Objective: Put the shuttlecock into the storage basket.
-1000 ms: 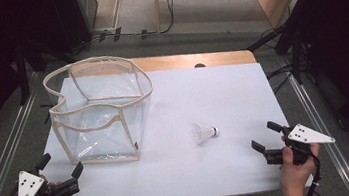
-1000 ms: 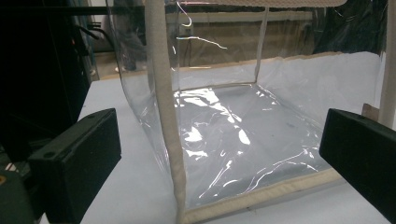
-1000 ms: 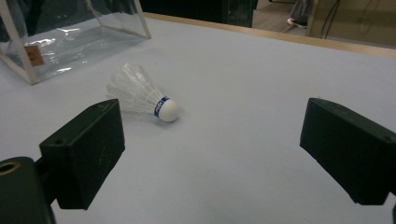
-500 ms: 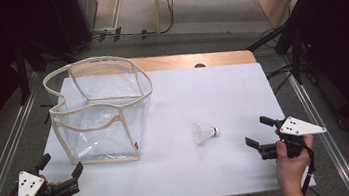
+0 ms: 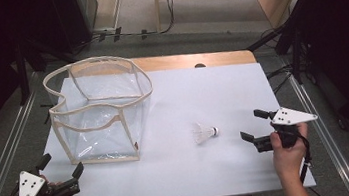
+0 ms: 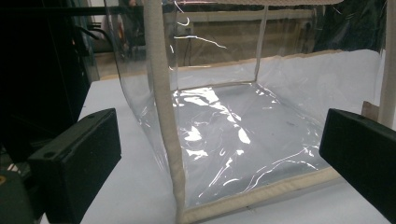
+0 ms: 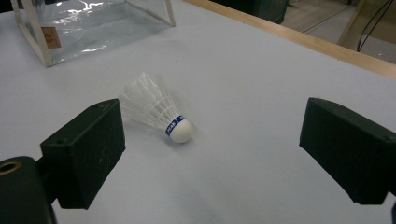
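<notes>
A white feather shuttlecock (image 5: 203,132) with a blue band lies on its side on the white table (image 5: 187,177), its cork end pointing right. My right gripper (image 5: 252,125) is open a short way to its right, jaws facing it. In the right gripper view the shuttlecock (image 7: 159,112) lies ahead between the open right gripper (image 7: 215,135) jaws, nearer the left one and not touched. A clear plastic box with cream trim (image 5: 101,112) stands at the left, open on top. My left gripper (image 5: 61,166) is open just in front of the box's near left corner (image 6: 163,116).
A wooden strip (image 5: 193,60) runs along the table's far edge. Metal rails (image 5: 315,111) flank both table sides. Dark stands and cables (image 5: 119,34) sit on the floor beyond.
My right gripper has moved left, closer to the shuttlecock. The left gripper, box and shuttlecock have stayed where they were.
</notes>
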